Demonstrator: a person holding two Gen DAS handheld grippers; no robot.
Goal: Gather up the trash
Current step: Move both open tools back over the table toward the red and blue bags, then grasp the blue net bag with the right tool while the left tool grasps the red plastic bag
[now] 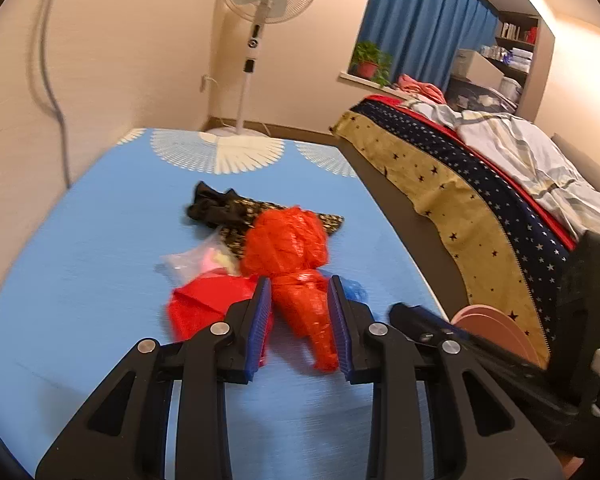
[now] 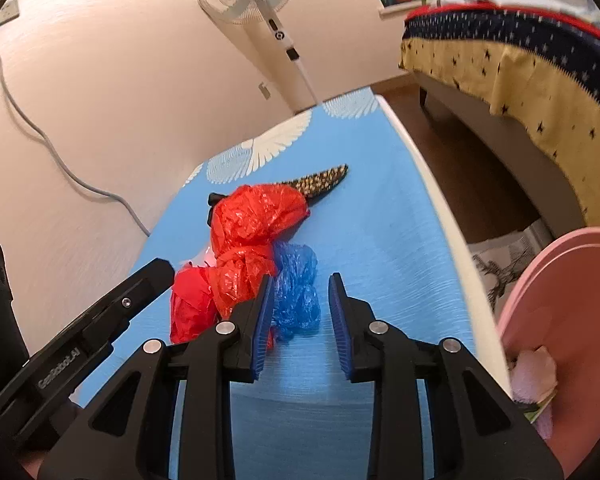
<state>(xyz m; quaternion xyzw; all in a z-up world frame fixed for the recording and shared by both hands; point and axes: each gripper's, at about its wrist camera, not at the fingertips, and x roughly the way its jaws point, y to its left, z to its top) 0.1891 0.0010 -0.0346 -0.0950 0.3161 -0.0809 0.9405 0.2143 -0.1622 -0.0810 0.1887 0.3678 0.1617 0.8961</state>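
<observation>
A crumpled orange-red plastic bag (image 1: 288, 244) lies on the blue table cover (image 1: 80, 280). Its twisted tail runs back between the blue pads of my left gripper (image 1: 300, 312), which stands open close on both sides of it. In the right wrist view the same orange-red bag (image 2: 256, 216) lies next to a blue plastic bag (image 2: 296, 292). My right gripper (image 2: 300, 308) is open around the blue bag's near end, with the bag nearer its left pad. A red bag (image 1: 204, 308), a clear bag (image 1: 192, 260) and a black patterned cloth (image 1: 228, 212) lie in the pile.
A pink bin (image 2: 572, 320) stands off the table's right edge, with pale trash at its rim. Beyond it are a bed (image 1: 480, 184) and brown floor. A standing fan (image 1: 260, 40) is behind the table. A grey cable (image 2: 60, 160) hangs on the left wall.
</observation>
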